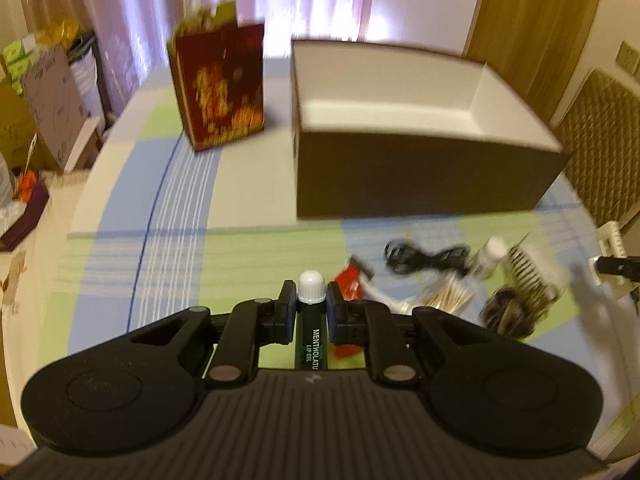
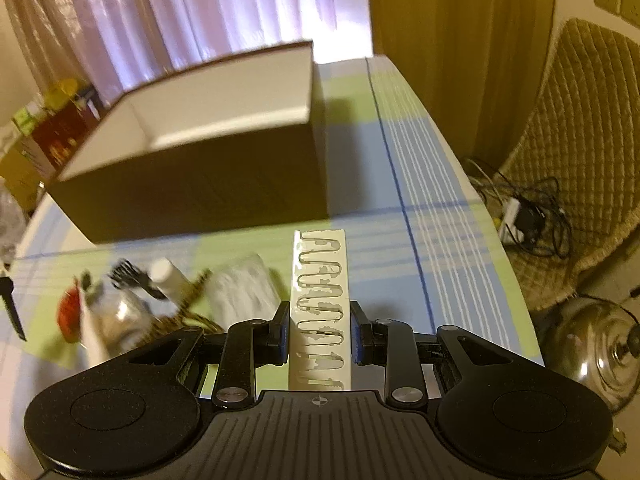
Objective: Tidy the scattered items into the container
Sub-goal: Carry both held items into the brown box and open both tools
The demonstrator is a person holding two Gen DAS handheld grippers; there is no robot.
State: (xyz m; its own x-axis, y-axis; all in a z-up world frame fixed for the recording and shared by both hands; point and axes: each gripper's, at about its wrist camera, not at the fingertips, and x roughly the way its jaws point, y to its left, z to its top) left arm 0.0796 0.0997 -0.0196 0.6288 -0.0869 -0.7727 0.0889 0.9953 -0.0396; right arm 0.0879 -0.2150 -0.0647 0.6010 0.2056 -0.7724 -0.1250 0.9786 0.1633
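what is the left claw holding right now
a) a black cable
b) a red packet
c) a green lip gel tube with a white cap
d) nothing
c: the left claw is shut on the green lip gel tube, its white cap poking out past the fingertips.

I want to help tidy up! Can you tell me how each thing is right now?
Left hand-held gripper: shut on lip gel tube.
Lip gel tube: capped, held.
Right hand-held gripper: shut on white card.
White card: held, not yet boxed.
Box: open, looks empty.
Gift bag: upright.
Black cable: bundled on the tablecloth.
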